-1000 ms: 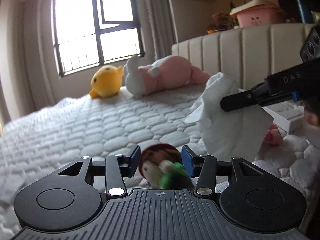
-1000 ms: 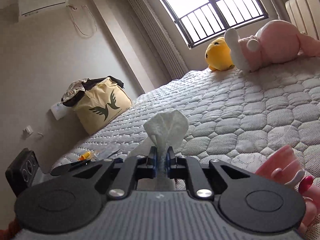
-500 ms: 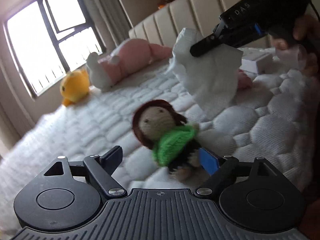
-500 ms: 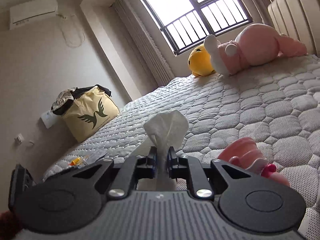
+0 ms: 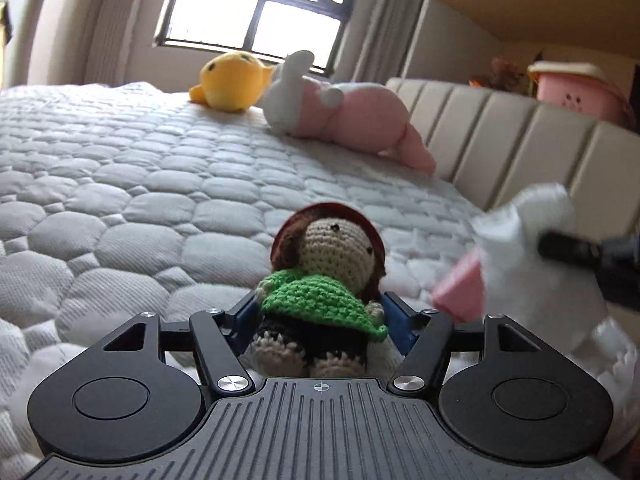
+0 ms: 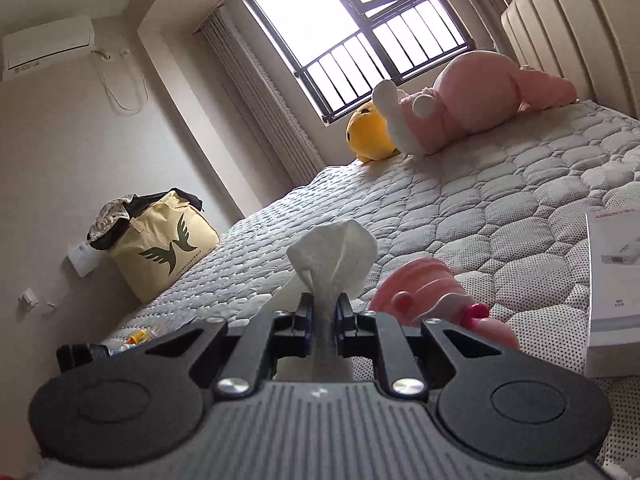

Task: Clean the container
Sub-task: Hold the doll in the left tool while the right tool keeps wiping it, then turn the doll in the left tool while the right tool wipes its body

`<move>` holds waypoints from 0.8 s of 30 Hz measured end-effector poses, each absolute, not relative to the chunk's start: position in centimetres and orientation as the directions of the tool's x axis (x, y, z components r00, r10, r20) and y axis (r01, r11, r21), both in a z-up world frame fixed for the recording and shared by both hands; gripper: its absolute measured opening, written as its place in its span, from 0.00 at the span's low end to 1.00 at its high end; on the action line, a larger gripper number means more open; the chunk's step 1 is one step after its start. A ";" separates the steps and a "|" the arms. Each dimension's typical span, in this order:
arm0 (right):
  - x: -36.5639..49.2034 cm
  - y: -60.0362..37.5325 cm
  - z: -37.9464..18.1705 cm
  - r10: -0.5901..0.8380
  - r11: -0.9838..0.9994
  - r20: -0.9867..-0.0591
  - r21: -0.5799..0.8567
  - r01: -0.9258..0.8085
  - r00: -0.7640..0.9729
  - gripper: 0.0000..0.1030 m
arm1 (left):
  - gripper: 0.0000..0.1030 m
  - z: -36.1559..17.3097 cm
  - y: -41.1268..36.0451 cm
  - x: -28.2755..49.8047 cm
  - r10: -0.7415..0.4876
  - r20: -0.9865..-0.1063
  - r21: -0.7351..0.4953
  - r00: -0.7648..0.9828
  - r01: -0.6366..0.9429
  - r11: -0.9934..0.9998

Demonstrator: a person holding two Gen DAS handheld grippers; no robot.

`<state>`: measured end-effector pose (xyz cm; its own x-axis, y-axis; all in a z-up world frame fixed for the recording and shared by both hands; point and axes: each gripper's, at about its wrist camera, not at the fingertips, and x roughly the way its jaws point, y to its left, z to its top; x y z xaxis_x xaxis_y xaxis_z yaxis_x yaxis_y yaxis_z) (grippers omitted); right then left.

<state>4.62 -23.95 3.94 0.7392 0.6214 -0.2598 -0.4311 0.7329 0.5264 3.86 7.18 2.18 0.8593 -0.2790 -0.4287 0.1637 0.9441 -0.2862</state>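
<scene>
1. The right tongs (image 6: 324,312) are clamped on a white tissue (image 6: 332,248).
2. The pink container (image 6: 420,284) lies on the bed (image 6: 500,208), just right of those tongs. In the left view the tissue drapes against it, so wiping looks to be the step in hand. How clean it is cannot be told.
3. The left tongs (image 5: 318,316) are closed against the sides of a crocheted doll (image 5: 328,264) and appear to hold it upright, clear of the container.
4. Next, the tissue must press on the container's surface. The container is light and unheld, so it may slide on the quilting.
</scene>
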 end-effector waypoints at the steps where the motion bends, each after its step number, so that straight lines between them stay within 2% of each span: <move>1: 4.7 -24.0 3.9 0.623 0.730 -0.259 0.532 -0.429 0.738 0.14 | 0.68 2.4 7.8 4.0 -0.288 -0.430 -0.324 0.856 0.151 0.934; 3: 4.9 -23.8 3.8 0.625 0.729 -0.261 0.532 -0.431 0.736 0.14 | 0.65 2.9 9.0 4.6 -0.312 -0.429 -0.389 0.848 0.139 0.911; 5: 4.7 -23.6 4.0 0.636 0.724 -0.254 0.523 -0.450 0.729 0.14 | 0.63 3.9 9.1 4.8 -0.321 -0.423 -0.374 0.848 0.159 0.914; 10: 5.0 -22.6 4.6 0.663 0.709 -0.246 0.507 -0.490 0.707 0.14 | 0.61 6.5 7.4 3.1 -0.303 -0.421 -0.134 0.855 0.272 0.953; 14: 5.5 -21.8 5.2 0.682 0.699 -0.245 0.495 -0.516 0.689 0.14 | 0.61 5.5 5.4 3.6 -0.253 -0.418 0.028 0.872 0.291 0.956; 20: 6.2 -20.5 6.0 0.709 0.682 -0.244 0.477 -0.554 0.662 0.14 | 0.62 4.1 4.5 4.5 -0.295 -0.356 0.030 0.887 0.326 0.945; 24: 6.2 -17.9 10.4 0.835 0.514 -0.114 0.513 -0.688 0.538 0.14 | 0.63 3.7 4.4 4.9 -0.306 -0.346 0.026 0.887 0.335 0.942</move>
